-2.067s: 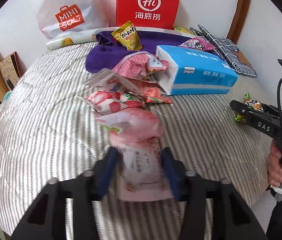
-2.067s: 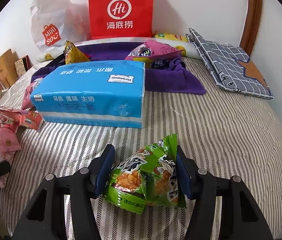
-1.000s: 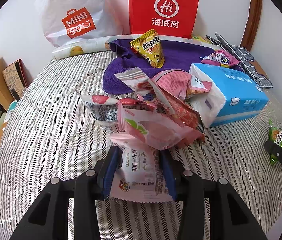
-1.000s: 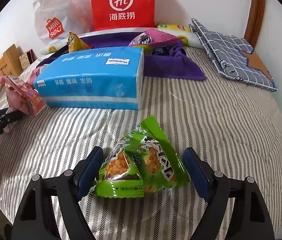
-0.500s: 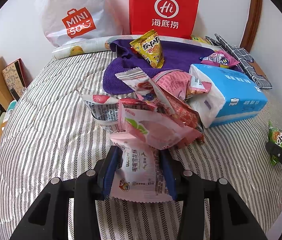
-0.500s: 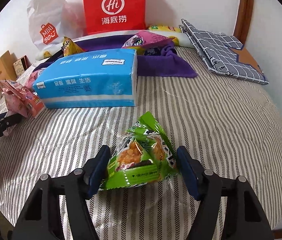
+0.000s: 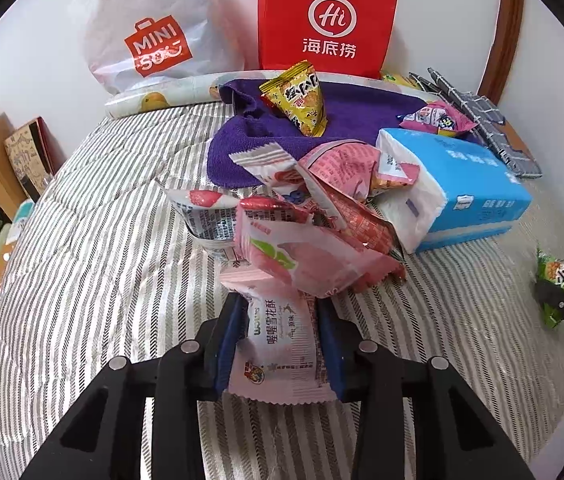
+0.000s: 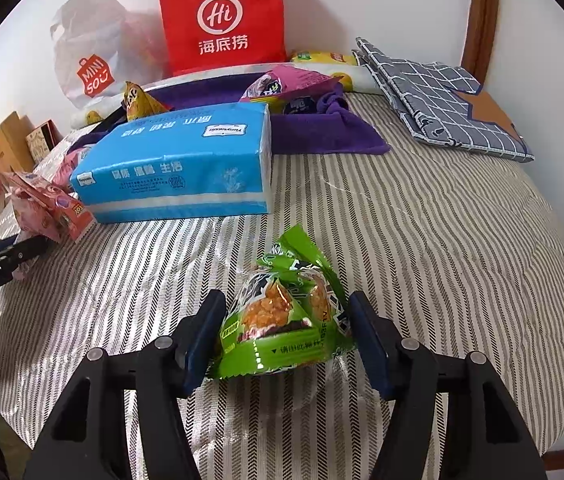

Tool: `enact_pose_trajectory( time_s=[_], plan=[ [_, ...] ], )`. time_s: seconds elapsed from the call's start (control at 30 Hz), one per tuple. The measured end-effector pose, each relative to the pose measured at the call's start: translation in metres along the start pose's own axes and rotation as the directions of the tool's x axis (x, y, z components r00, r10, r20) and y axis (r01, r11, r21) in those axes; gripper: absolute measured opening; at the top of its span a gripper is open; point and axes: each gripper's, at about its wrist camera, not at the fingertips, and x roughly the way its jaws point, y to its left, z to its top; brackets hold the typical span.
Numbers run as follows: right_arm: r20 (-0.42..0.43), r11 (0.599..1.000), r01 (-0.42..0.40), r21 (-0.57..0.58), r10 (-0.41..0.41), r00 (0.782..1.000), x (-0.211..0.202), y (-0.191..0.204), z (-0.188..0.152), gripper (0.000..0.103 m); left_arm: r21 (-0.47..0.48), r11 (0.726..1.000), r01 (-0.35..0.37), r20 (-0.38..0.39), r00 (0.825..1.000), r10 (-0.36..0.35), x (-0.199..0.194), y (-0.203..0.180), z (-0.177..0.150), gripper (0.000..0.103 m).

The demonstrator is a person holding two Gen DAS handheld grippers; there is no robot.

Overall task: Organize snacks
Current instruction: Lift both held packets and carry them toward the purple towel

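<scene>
on the striped bed [image 8: 422, 220], the left hand-held gripper [image 7: 278, 336] has just squeezed tighter on a pink snack packet [image 7: 278, 344] at the near end of the pink pile left of the blue tissue pack [image 8: 178, 160]. in front of that pack, the right hand-held gripper [image 8: 286, 328] has just narrowed around a green snack bag [image 8: 282, 320], pads barely touching.

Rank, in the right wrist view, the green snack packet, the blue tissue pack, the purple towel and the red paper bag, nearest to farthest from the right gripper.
1. green snack packet, between the right gripper fingers.
2. blue tissue pack, ahead and left.
3. purple towel, behind the pack.
4. red paper bag, against the back wall.
</scene>
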Motion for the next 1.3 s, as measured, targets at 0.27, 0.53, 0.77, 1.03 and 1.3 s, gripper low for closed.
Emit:
enact_pose_trajectory(
  time_s=[0.27,0.53,0.77,1.03,1.3],
  plan=[
    [0.026,1.0,-0.005,0.02,0.005,1.0,-0.012,-0.001,0.003,0.062,-0.016,0.999,0.041,-0.013,0.999,-0.041,-0.019,0.005,-0.008,0.034],
    [0.064,1.0,-0.018,0.019,0.017,0.998,-0.036,0.007,0.006,0.062,-0.05,0.993,0.103,0.033,0.994,-0.102,-0.055,0.006,-0.01,0.034],
    [0.1,1.0,-0.016,0.023,0.014,0.995,-0.061,0.01,0.012,0.061,-0.037,0.992,0.123,0.084,0.989,-0.119,-0.083,-0.004,-0.005,0.034],
    [0.137,0.999,-0.024,0.033,0.019,0.99,-0.084,0.01,0.022,0.061,-0.023,0.988,0.152,0.121,0.981,-0.149,-0.104,-0.017,0.007,0.034],
    [0.169,1.0,-0.026,0.011,0.023,0.985,-0.095,0.017,0.045,0.062,-0.02,0.982,0.19,0.13,0.974,-0.186,-0.108,-0.028,0.026,0.034]
  ],
)
